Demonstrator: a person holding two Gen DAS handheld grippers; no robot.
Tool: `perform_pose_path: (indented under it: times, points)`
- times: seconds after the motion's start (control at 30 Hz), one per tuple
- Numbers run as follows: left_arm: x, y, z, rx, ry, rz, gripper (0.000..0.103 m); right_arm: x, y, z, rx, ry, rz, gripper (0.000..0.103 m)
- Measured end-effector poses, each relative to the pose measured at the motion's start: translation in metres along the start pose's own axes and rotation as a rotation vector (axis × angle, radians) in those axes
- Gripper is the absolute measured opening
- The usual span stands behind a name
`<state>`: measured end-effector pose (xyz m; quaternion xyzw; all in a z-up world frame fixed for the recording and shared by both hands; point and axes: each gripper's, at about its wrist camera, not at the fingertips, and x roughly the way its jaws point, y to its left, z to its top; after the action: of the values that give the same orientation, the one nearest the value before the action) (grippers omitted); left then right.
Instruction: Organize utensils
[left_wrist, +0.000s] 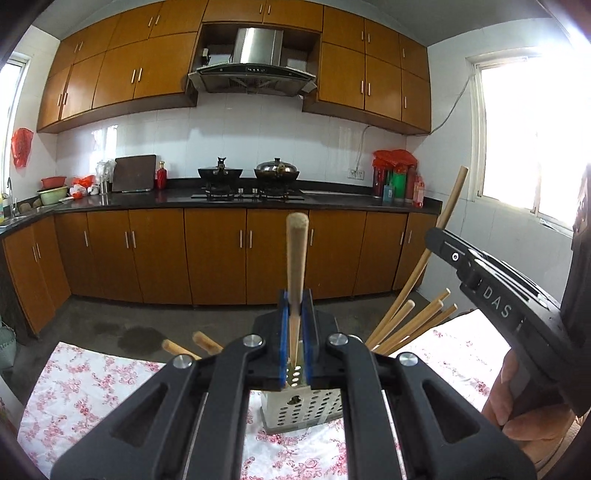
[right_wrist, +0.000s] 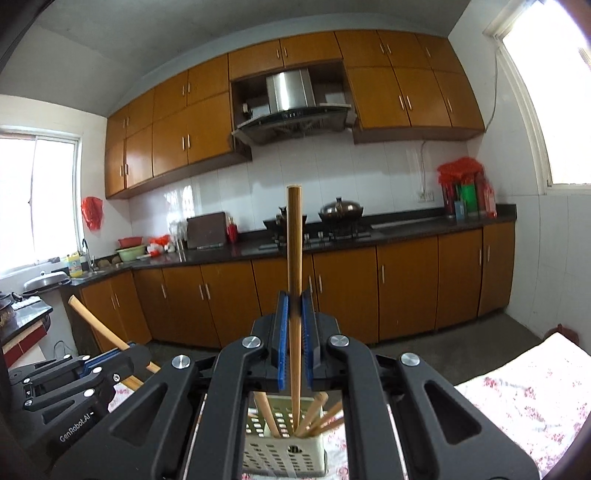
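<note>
My left gripper (left_wrist: 294, 314) is shut on a light wooden utensil handle (left_wrist: 296, 251), upright, its lower end inside a perforated metal holder (left_wrist: 306, 406) on the floral tablecloth. My right gripper (right_wrist: 294, 317) is shut on a darker wooden stick (right_wrist: 294, 243), upright, its lower end in a perforated cream holder (right_wrist: 284, 450) that holds several other sticks (right_wrist: 317, 413). In the left wrist view the right gripper's body (left_wrist: 491, 295) shows at the right, with several sticks (left_wrist: 413, 321) fanned below it. The left gripper's body (right_wrist: 74, 384) shows in the right wrist view.
A table with a floral cloth (left_wrist: 92, 387) carries both holders. Two wooden handles (left_wrist: 192, 343) stick out left of the metal holder. Beyond is bare floor, brown cabinets (left_wrist: 221, 251) and a counter with a stove and pots (left_wrist: 247, 177). Windows are at both sides.
</note>
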<state>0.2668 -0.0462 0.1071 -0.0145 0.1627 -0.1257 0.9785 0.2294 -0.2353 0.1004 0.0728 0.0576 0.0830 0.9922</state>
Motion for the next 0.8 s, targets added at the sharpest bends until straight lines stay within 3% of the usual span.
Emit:
perform_pose_path:
  times: [0.1, 0.17, 0.23, 0.27, 0.37, 0.43, 0.5, 0.6, 0.8]
  points:
    - [0.001, 0.003, -0.002, -0.009, 0.014, -0.005, 0.008, 0.0, 0.0, -0.001, -0.007, 0.039, 0.015, 0.008]
    - [-0.003, 0.006, -0.001, -0.017, 0.008, -0.007, 0.012, -0.003, 0.0, 0.001, -0.012, 0.039, 0.018, 0.019]
    - [-0.011, 0.01, 0.001, -0.018, -0.002, -0.001, 0.024, -0.011, 0.0, 0.004, -0.02, 0.025, 0.012, 0.056]
    - [-0.016, 0.013, 0.003, -0.021, -0.011, 0.005, 0.033, -0.019, -0.001, 0.006, -0.022, 0.007, 0.009, 0.058]
    - [-0.037, 0.021, 0.004, -0.033, -0.033, 0.011, 0.044, -0.037, -0.003, 0.011, -0.045, -0.007, -0.017, 0.064]
    - [-0.052, 0.024, 0.001, -0.036, -0.047, 0.026, 0.056, -0.05, -0.005, 0.012, -0.048, -0.009, -0.035, 0.084]
    - [-0.074, 0.027, -0.005, -0.031, -0.075, 0.05, 0.079, -0.067, -0.006, 0.009, -0.056, -0.01, -0.054, 0.097]
    - [-0.108, 0.03, -0.021, -0.01, -0.106, 0.11, 0.098, -0.09, -0.006, -0.001, -0.081, 0.001, -0.076, 0.101]
    - [-0.152, 0.031, -0.07, -0.003, -0.09, 0.205, 0.099, -0.118, 0.0, -0.036, -0.114, 0.088, -0.132, 0.101]
